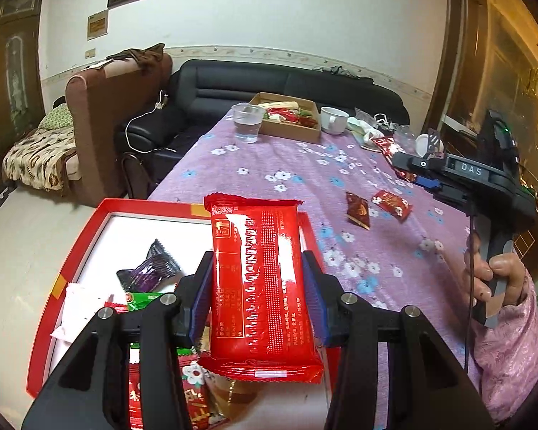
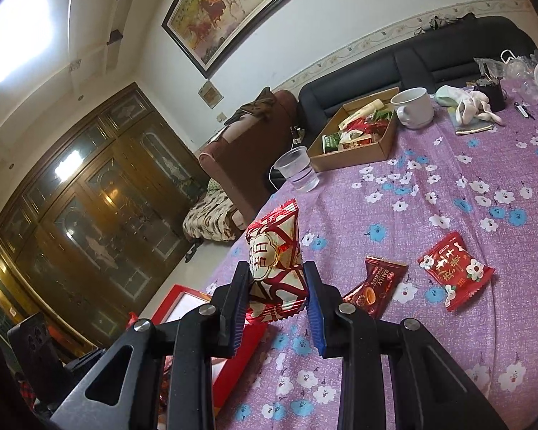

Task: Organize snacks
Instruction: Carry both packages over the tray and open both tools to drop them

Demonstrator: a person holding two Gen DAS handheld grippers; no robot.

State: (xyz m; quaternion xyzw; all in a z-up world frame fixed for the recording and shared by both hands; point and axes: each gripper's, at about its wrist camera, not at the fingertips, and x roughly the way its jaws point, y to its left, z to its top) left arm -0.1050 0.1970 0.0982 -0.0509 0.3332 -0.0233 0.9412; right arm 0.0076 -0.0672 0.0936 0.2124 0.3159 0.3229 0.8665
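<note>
My left gripper (image 1: 260, 283) is shut on a long red snack pack (image 1: 263, 286) and holds it above the red tray (image 1: 71, 251), which holds a purple packet (image 1: 149, 270) and other snacks. My right gripper (image 2: 278, 285) is shut on a red-and-cream snack packet (image 2: 276, 261), lifted above the purple flowered tablecloth (image 2: 448, 322). It also shows at the right of the left wrist view (image 1: 405, 165). Two red packets lie loose on the cloth (image 2: 455, 272) (image 2: 374, 286); they also show in the left wrist view (image 1: 391, 204) (image 1: 358, 210).
At the table's far end stand a cardboard box of snacks (image 1: 290, 130), a plastic cup of water (image 1: 247, 123) and a white mug (image 1: 333, 119). Small clutter lies at the far right. A black sofa (image 1: 233, 86) and brown armchair (image 1: 100, 114) stand beyond the table.
</note>
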